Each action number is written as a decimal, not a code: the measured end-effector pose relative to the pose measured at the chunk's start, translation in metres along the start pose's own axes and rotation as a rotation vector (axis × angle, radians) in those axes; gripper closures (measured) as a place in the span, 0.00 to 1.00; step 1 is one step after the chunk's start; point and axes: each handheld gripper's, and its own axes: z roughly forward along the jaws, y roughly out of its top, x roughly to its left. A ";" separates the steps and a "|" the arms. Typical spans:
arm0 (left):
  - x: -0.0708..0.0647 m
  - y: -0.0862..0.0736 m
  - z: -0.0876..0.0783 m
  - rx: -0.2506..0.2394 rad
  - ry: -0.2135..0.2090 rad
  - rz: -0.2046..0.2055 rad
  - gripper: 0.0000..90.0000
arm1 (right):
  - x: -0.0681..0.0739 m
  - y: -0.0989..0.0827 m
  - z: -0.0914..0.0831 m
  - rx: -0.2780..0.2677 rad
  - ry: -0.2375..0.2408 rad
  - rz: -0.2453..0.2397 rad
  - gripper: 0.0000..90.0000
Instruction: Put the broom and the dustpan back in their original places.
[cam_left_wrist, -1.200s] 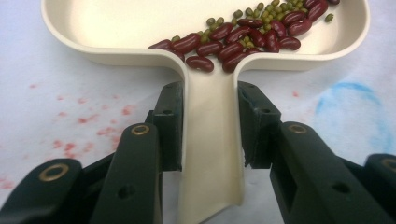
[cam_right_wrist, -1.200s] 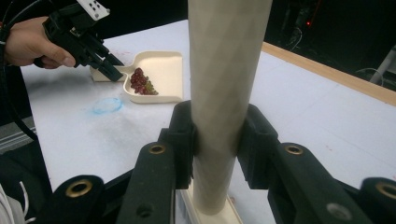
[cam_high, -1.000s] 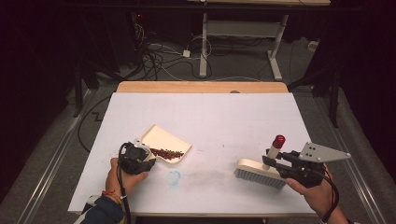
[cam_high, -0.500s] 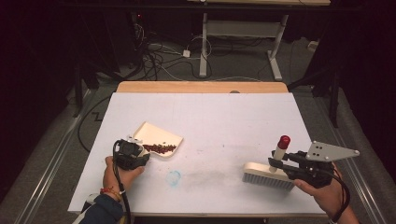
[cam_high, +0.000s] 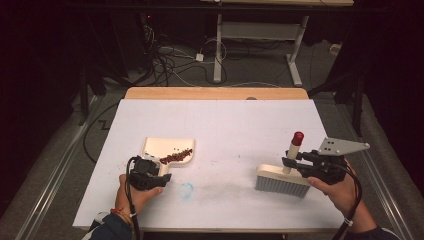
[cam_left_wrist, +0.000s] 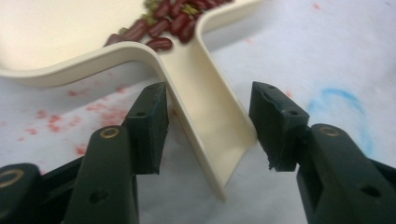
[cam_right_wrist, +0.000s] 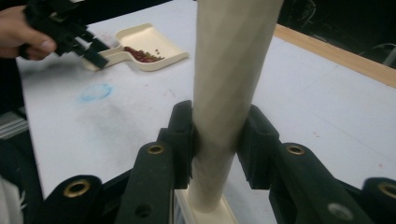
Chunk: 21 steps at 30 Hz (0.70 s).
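Observation:
A cream dustpan (cam_high: 167, 148) lies flat on the white table with red beans (cam_high: 176, 156) piled near its handle. My left gripper (cam_high: 161, 169) sits at that handle. In the left gripper view the handle (cam_left_wrist: 205, 116) runs between the two pads with gaps on both sides; the jaws have just been opening and stand open. My right gripper (cam_high: 292, 165) is shut on the cream handle (cam_right_wrist: 229, 70) of a white brush (cam_high: 282, 181), whose bristles rest on the table. The handle's red cap (cam_high: 297, 136) points up.
A blue circle mark (cam_high: 186, 190) and a grey smudge lie between the two hands. Faint red stains dot the table around the dustpan. The table's wooden far edge (cam_high: 215, 93) lies well beyond. Cables cover the floor behind.
The left jaws have opened off the dustpan handle, and the dustpan has slid left and now lies flat. The right gripper has shifted a little with the brush, whose handle stands more upright.

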 end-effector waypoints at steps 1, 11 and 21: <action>-0.001 -0.002 -0.001 -0.004 -0.003 0.005 0.52 | -0.003 0.001 0.003 0.003 -0.005 0.009 0.76; -0.008 -0.018 -0.025 -0.101 -0.033 0.146 0.46 | -0.031 0.011 0.038 0.041 -0.066 0.081 0.72; 0.003 -0.041 -0.045 -0.270 0.053 0.258 0.31 | -0.053 0.009 0.074 0.103 -0.128 0.152 0.69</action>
